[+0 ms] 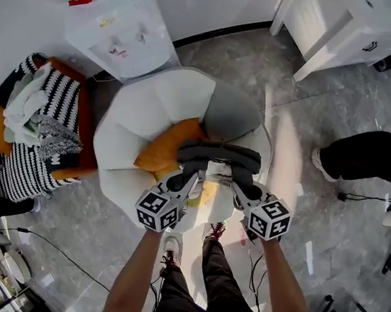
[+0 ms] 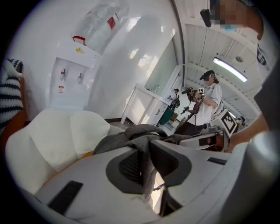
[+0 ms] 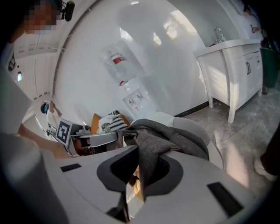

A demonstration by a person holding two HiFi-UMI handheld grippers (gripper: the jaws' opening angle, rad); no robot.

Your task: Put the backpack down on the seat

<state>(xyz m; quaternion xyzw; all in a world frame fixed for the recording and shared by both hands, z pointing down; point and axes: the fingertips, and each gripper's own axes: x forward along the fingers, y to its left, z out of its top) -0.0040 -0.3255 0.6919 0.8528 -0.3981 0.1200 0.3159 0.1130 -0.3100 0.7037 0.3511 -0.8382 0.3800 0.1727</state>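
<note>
A dark grey backpack hangs over the white armchair seat, just above its orange cushion. My left gripper holds the bag's left side and my right gripper its right side. In the left gripper view the jaws are shut on a fold of grey fabric, with the white seat beyond. The right gripper view shows those jaws shut on grey fabric too. The bag's lower body is hidden under my grippers.
A water dispenser stands behind the armchair. An orange chair piled with striped cloth is at the left. A white cabinet is at the back right. Another person's leg is on the floor at the right.
</note>
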